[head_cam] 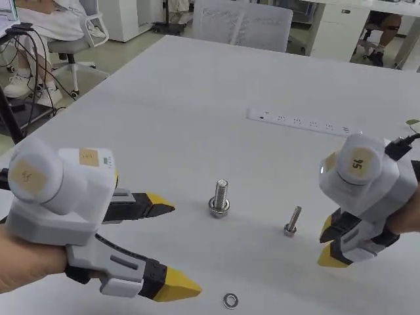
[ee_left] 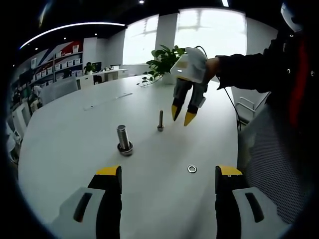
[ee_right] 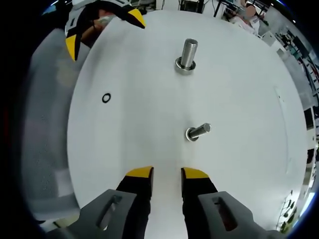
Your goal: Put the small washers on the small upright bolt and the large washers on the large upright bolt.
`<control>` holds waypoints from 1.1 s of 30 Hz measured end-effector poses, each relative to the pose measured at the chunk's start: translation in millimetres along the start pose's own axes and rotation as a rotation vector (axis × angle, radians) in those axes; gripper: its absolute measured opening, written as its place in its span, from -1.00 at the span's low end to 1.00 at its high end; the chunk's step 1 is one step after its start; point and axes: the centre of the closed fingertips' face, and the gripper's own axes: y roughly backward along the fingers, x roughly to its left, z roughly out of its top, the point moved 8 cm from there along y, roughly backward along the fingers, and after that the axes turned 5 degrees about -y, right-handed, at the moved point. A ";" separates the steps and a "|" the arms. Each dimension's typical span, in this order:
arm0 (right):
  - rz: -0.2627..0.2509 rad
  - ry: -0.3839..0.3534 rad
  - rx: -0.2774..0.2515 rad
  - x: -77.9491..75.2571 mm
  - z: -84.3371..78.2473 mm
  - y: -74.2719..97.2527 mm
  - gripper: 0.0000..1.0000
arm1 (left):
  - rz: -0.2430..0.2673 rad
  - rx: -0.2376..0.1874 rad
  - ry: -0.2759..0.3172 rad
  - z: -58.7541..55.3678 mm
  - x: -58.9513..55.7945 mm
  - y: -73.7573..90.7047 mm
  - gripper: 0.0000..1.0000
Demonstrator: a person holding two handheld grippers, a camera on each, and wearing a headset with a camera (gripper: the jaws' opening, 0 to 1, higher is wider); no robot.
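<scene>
Yellow-tipped and spread wide with nothing between them, the fingers of your left gripper (head_cam: 178,246) hang over the white desk (head_cam: 197,98). Just right of them the large bolt (head_cam: 220,199) stands upright, and a single washer (head_cam: 230,300) lies flat on the desk nearer you, apart from it. Further right stands the small bolt (head_cam: 293,222), also upright. Beside it your right gripper (head_cam: 327,245) points down, its fingers narrow, holding nothing.
</scene>
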 end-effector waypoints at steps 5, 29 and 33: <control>0.011 0.010 -0.010 11.7 2.8 -1.5 -0.53 | 0.000 -0.003 -0.005 0.6 -0.9 0.7 0.52; 0.104 0.200 -0.047 76.3 66.7 -18.7 -0.52 | 0.016 -0.019 -0.029 5.5 -3.2 7.8 0.52; 0.122 0.223 -0.048 84.0 75.8 -23.0 -0.53 | 0.016 -0.019 -0.030 6.0 -3.2 7.9 0.52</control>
